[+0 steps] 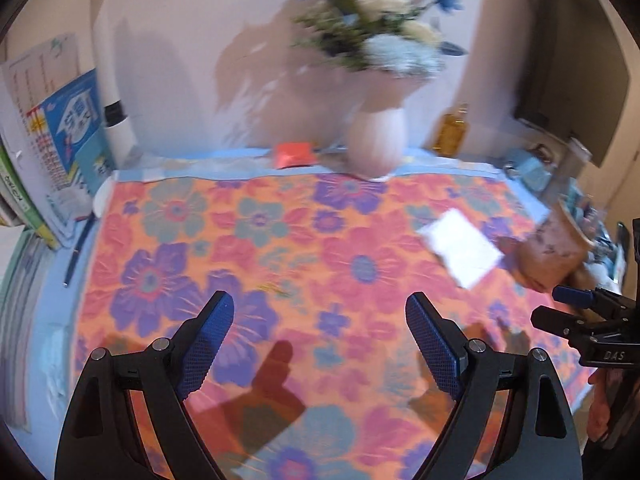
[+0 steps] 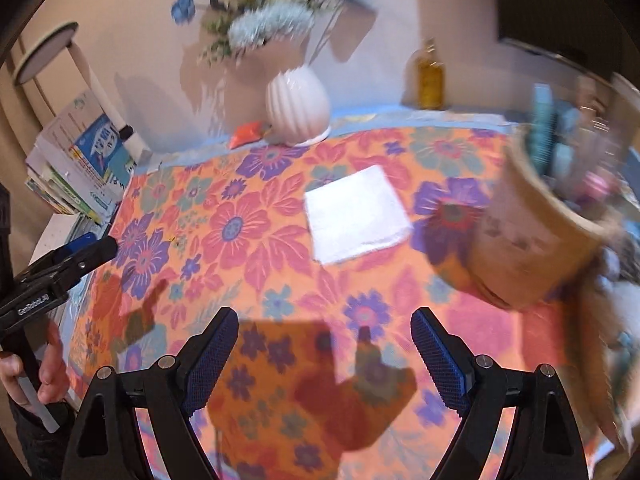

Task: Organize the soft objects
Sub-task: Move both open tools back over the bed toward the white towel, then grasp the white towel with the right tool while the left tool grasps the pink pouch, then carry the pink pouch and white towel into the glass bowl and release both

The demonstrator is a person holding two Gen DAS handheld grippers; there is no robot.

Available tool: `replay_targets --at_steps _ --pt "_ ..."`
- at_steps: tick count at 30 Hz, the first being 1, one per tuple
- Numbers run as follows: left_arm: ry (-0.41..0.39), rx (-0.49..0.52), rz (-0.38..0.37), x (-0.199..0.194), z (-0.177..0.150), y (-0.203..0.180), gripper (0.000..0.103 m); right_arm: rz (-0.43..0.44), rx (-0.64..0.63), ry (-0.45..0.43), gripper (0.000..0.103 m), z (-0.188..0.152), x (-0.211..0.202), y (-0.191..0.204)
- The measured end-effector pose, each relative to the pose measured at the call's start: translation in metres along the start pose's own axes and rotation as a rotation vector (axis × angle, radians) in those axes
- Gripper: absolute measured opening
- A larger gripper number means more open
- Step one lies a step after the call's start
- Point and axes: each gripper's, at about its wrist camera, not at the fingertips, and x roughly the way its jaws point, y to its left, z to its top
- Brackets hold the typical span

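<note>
A folded white cloth (image 2: 356,216) lies flat on the orange flowered tablecloth (image 2: 248,232), right of centre; the left wrist view shows the same white cloth (image 1: 460,246) far to the right. My left gripper (image 1: 320,312) hovers over the tablecloth (image 1: 240,240) with jaws wide and nothing between them. My right gripper (image 2: 324,328) is likewise open and empty, with the cloth ahead of it and apart from it. Each gripper appears at the edge of the other's view: right gripper (image 1: 576,300), left gripper (image 2: 92,246).
A brown basket (image 2: 536,248) full of items stands at the right edge. A white vase (image 2: 298,104) with flowers, an orange packet (image 2: 246,134) and an amber bottle (image 2: 430,76) line the back wall. Books (image 2: 84,160) are stacked at the left. A hand (image 2: 44,376) holds the left gripper's handle.
</note>
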Motion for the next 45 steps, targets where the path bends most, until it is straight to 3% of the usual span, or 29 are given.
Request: replay_targets --at_steps 5,9,12,16,18,22,24,27,29,31,35,40,45 --pt "0.006 -0.002 0.019 0.025 0.032 0.025 0.087 -0.124 -0.019 0.041 0.087 0.03 0.057 0.015" --pt "0.012 -0.033 0.003 0.066 0.069 0.036 0.087 -0.215 0.003 0.09 0.087 0.044 0.103 0.009" --pt "0.022 -0.05 -0.022 0.107 0.092 0.033 0.087 -0.292 0.017 0.078 0.087 0.054 0.124 -0.001" --pt "0.023 -0.061 -0.022 0.172 0.119 0.022 0.087 -0.315 0.036 0.017 0.096 0.066 0.133 -0.014" --pt "0.03 -0.068 -0.013 0.201 0.129 0.022 0.087 -0.287 0.03 -0.005 0.103 0.07 0.139 -0.019" --pt "0.043 -0.072 0.009 0.242 0.141 0.02 0.087 -0.252 0.034 -0.025 0.103 0.069 0.138 -0.021" --pt "0.04 -0.083 0.003 0.249 0.147 0.02 0.087 -0.251 0.026 -0.031 0.098 0.068 0.137 -0.019" --pt "0.037 -0.065 0.021 0.255 0.154 0.015 0.082 -0.258 0.022 -0.063 0.079 0.068 0.133 -0.017" --pt "0.058 -0.046 0.018 0.26 0.152 0.01 0.064 -0.258 0.02 -0.079 0.058 0.067 0.13 -0.017" --pt "0.041 -0.018 0.027 0.259 0.153 0.007 0.058 -0.263 0.022 -0.095 0.047 0.066 0.128 -0.017" --pt "0.002 0.014 0.028 0.251 0.152 0.0 0.052 -0.218 0.035 -0.122 0.016 0.065 0.122 -0.021" --pt "-0.087 -0.024 0.025 0.222 0.145 0.009 0.052 -0.168 0.006 -0.175 0.013 0.062 0.113 -0.015" --pt "-0.101 -0.036 0.015 0.179 0.12 0.014 0.052 -0.159 -0.035 -0.227 0.013 0.058 0.104 -0.005"
